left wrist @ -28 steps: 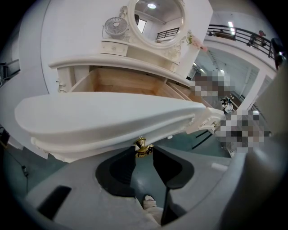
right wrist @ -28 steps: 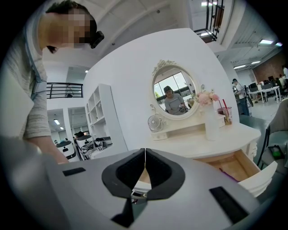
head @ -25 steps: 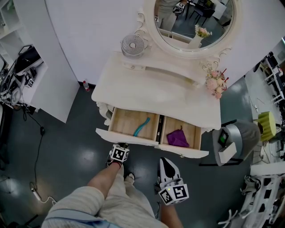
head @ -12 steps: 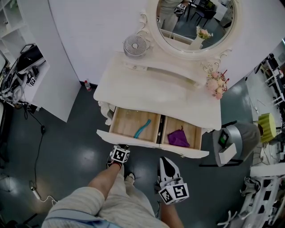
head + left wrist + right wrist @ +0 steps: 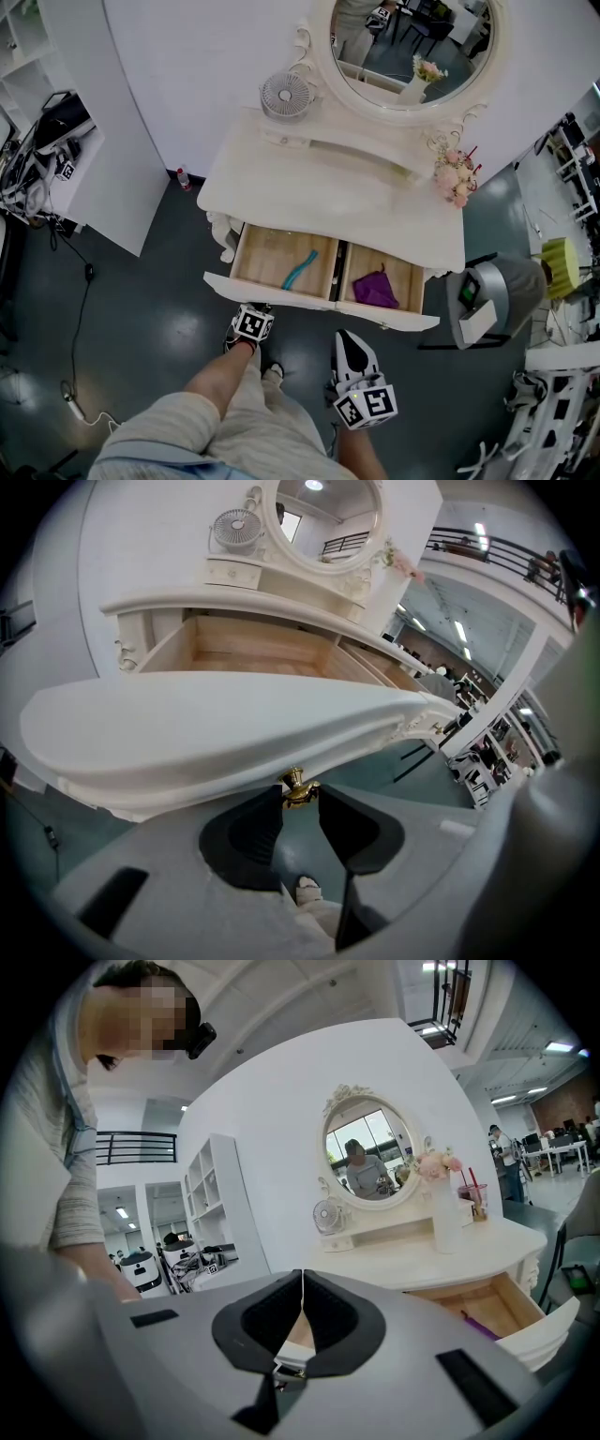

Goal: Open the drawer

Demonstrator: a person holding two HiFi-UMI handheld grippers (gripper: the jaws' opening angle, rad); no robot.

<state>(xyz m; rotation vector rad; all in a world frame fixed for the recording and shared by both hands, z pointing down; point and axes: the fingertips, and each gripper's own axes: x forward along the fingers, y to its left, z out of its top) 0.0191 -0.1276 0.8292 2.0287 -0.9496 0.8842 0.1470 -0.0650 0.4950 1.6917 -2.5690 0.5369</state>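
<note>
- Drawer point(image 5: 272, 255) stands pulled well out from under the front edge of the dressing table point(image 5: 309, 187); both wooden compartments lie open to view.
- Left gripper point(image 5: 254, 312) at the drawer front, below the dressing table's top: jaws clamped on the small brass knob point(image 5: 298, 788), one pad on each side.
- Right gripper point(image 5: 302, 1286) held in front of the dressing table, apart from the drawer: jaws pressed together, nothing between them.
- Inside: teal tool point(image 5: 298, 268) in the left compartment, purple cloth point(image 5: 375, 289) in the right.
</note>
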